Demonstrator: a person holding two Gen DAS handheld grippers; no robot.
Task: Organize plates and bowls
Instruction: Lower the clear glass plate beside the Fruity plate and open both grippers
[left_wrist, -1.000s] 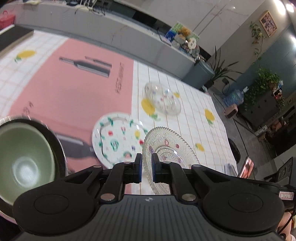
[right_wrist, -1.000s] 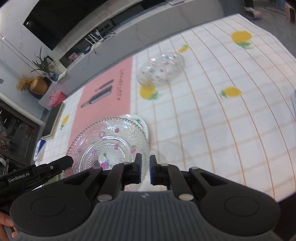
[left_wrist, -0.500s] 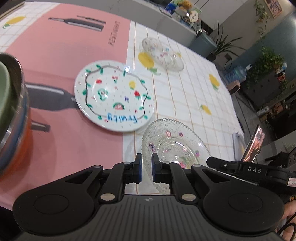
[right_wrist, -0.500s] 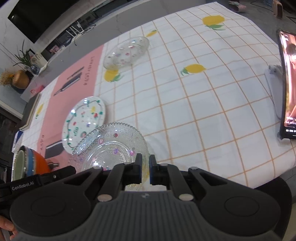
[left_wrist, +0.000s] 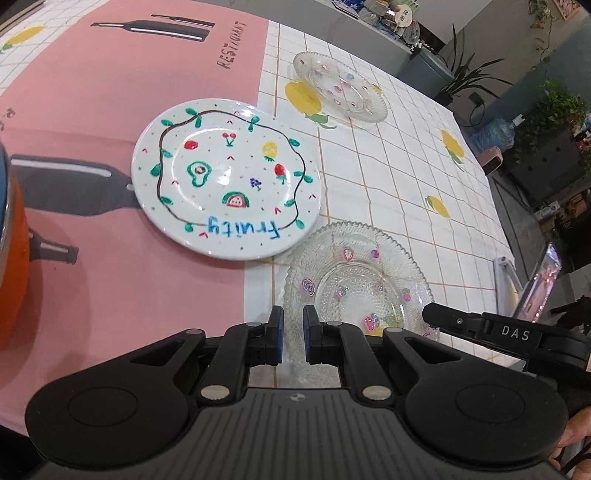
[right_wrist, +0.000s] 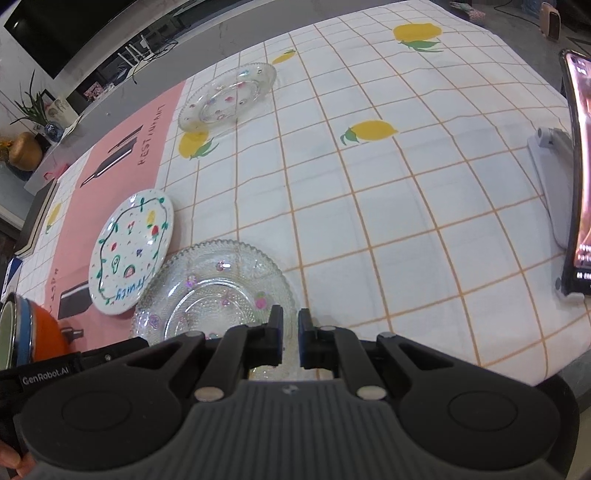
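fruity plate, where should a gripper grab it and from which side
Probably by the rim. The white plate lies flat on the tablecloth, so only its raised edge gives fingers purchase: one under, one on top. Come in low from the near side, at the lettering, left of where the nearer glass plate crowds or touches its rim.

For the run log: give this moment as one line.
left gripper: shut, empty | right gripper: shut, empty | both over near glass plate | white plate beside it

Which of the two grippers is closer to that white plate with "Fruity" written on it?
Left. The left gripper sits just below the Fruity plate; the right gripper lies farther off, across the nearest glass plate.
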